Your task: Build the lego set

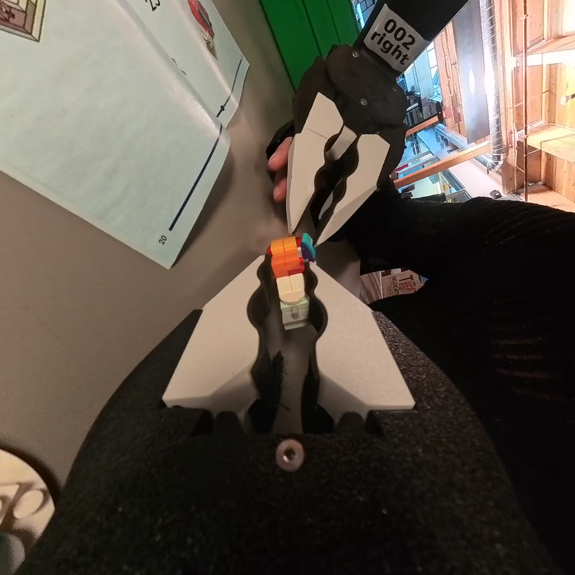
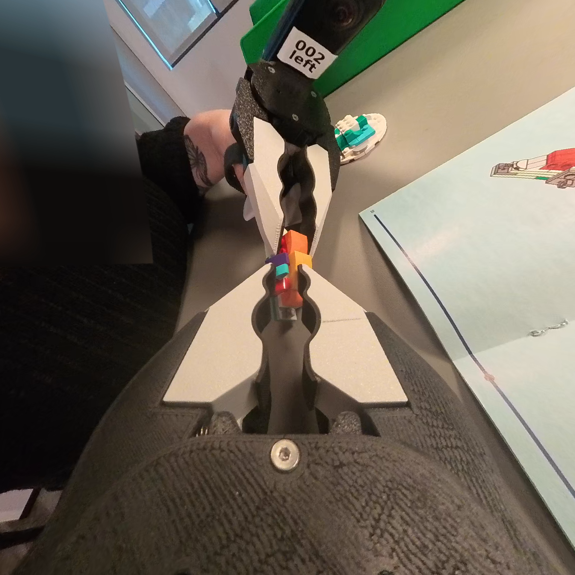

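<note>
A small lego assembly of orange, yellow, white and mint bricks sits between my left gripper's fingers. My left gripper is shut on it and holds it above the grey table. My right gripper comes in from the opposite side, tip to tip. Its fingers are closed on the teal and purple end piece of the assembly. In the right wrist view my right gripper pinches the teal, red and orange bricks. The left gripper clamps the orange part from above.
An open instruction booklet lies on the table, and it shows at the right of the right wrist view. A green box stands behind. A white and teal lego build sits on the table. A person's hands and dark sleeves are close. Left and right tips are no more than a few centimetres apart.
</note>
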Motion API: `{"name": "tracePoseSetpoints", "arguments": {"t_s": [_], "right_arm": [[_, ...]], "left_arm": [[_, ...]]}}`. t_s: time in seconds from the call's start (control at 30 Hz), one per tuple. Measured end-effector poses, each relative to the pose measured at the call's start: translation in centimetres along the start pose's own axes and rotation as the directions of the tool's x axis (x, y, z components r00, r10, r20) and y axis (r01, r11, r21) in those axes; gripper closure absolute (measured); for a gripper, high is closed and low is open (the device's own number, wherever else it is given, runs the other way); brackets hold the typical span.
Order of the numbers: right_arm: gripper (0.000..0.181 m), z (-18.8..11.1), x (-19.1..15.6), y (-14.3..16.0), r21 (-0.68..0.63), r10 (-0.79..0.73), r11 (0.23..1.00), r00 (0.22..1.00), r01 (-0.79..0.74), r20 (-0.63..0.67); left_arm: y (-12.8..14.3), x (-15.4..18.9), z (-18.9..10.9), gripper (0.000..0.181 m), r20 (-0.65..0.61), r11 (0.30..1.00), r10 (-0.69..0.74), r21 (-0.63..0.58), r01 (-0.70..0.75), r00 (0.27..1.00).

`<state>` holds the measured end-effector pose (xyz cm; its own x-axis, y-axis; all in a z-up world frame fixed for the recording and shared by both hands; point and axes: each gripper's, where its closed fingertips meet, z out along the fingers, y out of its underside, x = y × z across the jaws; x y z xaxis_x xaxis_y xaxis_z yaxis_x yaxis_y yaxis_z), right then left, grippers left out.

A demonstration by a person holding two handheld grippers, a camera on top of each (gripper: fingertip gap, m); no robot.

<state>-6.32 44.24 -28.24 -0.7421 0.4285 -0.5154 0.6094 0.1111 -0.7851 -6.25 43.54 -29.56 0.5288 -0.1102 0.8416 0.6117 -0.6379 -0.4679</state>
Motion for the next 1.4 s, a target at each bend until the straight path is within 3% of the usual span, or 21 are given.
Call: {"name": "tracePoseSetpoints", "arguments": {"t_s": [0.43,0.6,0.77,1.4], "right_arm": [[0.167,-0.4,-0.3,-0.5,0.037,-0.011,0.999,1.0,0.01,0.022],[0.155,-1.7,-1.3,-1.4,0.102,-0.177,0.98,0.983,0.171,0.049],[0.154,-1.4,-1.2,-0.4,-0.005,-0.353,0.935,0.934,0.354,0.05],[0.166,-0.1,-0.5,1.0,-0.125,-0.336,0.932,0.941,0.339,0.047]], "left_arm": [[0.0,0.0,0.0,0.163,-0.003,1.0,-0.001,-0.002,0.001,1.0],[0.0,0.0,0.0,0.163,-0.005,1.0,0.0,-0.005,0.0,1.0],[0.1,0.1,0.0,0.164,-0.006,1.0,0.002,-0.007,-0.002,1.0],[0.1,0.1,0.0,0.164,-0.009,1.0,0.005,-0.012,-0.005,1.0]]}}
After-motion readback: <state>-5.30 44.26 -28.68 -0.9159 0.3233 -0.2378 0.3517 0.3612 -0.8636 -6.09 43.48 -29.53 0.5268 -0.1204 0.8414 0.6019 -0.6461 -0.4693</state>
